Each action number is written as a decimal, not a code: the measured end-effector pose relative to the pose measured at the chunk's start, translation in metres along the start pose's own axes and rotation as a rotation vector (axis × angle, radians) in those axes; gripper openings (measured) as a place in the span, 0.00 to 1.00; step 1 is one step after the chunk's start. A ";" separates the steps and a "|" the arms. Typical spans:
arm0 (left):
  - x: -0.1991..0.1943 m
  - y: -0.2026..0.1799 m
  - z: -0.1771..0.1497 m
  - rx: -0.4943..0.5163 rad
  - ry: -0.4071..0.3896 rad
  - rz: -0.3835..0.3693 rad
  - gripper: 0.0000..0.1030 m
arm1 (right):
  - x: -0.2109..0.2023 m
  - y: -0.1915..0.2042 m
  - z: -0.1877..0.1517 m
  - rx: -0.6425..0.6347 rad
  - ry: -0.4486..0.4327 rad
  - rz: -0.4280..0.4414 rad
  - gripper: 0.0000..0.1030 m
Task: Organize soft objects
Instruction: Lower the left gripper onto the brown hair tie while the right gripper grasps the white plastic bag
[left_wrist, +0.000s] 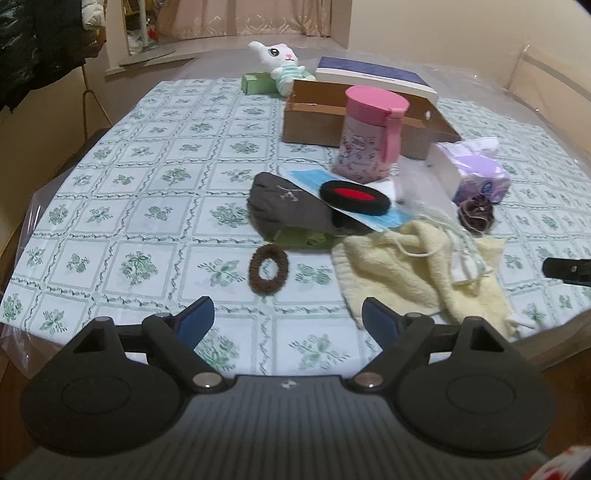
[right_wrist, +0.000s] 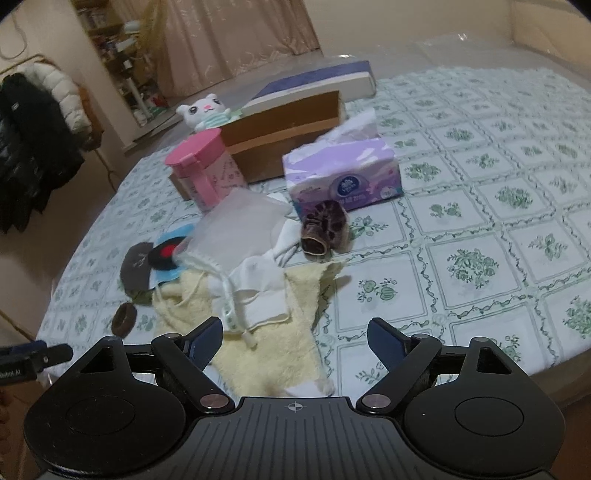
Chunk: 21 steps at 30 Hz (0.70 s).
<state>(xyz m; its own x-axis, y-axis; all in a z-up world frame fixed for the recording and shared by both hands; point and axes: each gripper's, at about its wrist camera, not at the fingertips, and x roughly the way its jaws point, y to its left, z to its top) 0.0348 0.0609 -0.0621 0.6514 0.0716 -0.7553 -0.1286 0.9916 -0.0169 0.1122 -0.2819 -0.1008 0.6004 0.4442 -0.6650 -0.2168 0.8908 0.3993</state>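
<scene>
Sorting status: barely begun, it is judged; nothing is seen gathered or put away.
Landmark: brown cardboard box (left_wrist: 369, 118) on the patterned tablecloth (left_wrist: 147, 184).
Soft pile: yellow towel (left_wrist: 406, 280), grey cloth (left_wrist: 288, 210), blue mask (left_wrist: 373, 218) and white cloths (right_wrist: 258, 291) are heaped in front of the box.
Brown scrunchie (left_wrist: 266, 271): left loose, nearer than the pile.
Plush toy (left_wrist: 280, 62): seen behind the box.
Left gripper (left_wrist: 288, 321): held wide open, empty.
Right gripper (right_wrist: 295, 339): spread wide above the towel, nothing gripped.

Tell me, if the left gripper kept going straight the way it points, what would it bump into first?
Probably the bare tablecloth first, just short of the brown hair tie. The left gripper is open with nothing between its fingers; depth is hard to judge here.
</scene>
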 end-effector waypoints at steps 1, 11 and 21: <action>0.003 0.002 0.000 0.001 -0.005 0.006 0.79 | 0.003 -0.002 0.001 0.009 -0.003 -0.012 0.83; 0.049 0.016 0.003 0.021 -0.002 0.021 0.68 | 0.034 -0.011 0.011 0.065 -0.054 -0.063 0.83; 0.099 0.023 0.013 0.052 0.021 -0.001 0.55 | 0.061 0.010 0.027 0.056 -0.054 0.000 0.83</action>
<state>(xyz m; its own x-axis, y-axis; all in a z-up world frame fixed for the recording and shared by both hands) 0.1056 0.0918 -0.1287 0.6355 0.0685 -0.7691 -0.0886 0.9959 0.0154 0.1677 -0.2484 -0.1203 0.6414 0.4372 -0.6304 -0.1742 0.8833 0.4353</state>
